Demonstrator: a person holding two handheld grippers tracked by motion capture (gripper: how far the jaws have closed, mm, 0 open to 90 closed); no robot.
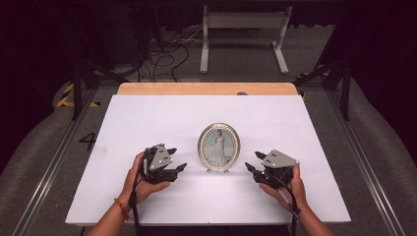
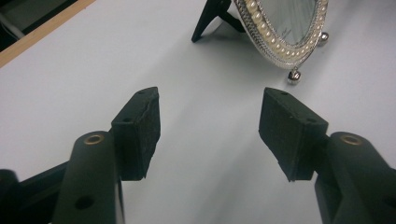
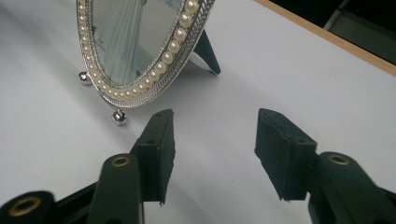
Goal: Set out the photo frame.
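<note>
Two forearms are seen at the bottom edge of the high view, and each hand holds one claw. The left claw [image 1: 176, 159] is held low over the desk [image 1: 147, 113], to the left of the frame, and its jaws are spread apart with nothing between them. The right claw [image 1: 252, 162] is held to the right of the frame, and its jaws are also parted and empty. One grey three-cornered plate is carried on top of each claw. A thin orange band [image 1: 121, 206] is worn on the left wrist.

One oval picture frame [image 1: 219, 146] is placed upright near the middle of the desk, between the two claws and apart from both. Its rim is silver and is set with a row of small pearls. In the right gripper view, two small ball feet [image 3: 119, 117] are seen under the frame [image 3: 140, 51], and one dark prop leg [image 3: 205, 53] is seen behind it. A standing figure in a light dress is shown in the picture.

The desk is covered by a white sheet, and a strip of light wood [image 1: 206, 88] is left bare at the far edge. Behind the desk, a grey floor is seen, with a bundle of black cables [image 1: 162, 54] and one white stand [image 1: 243, 39] with two legs. Yellow and black tape [image 1: 66, 96] is laid on the floor at the left. The room around is dark.
</note>
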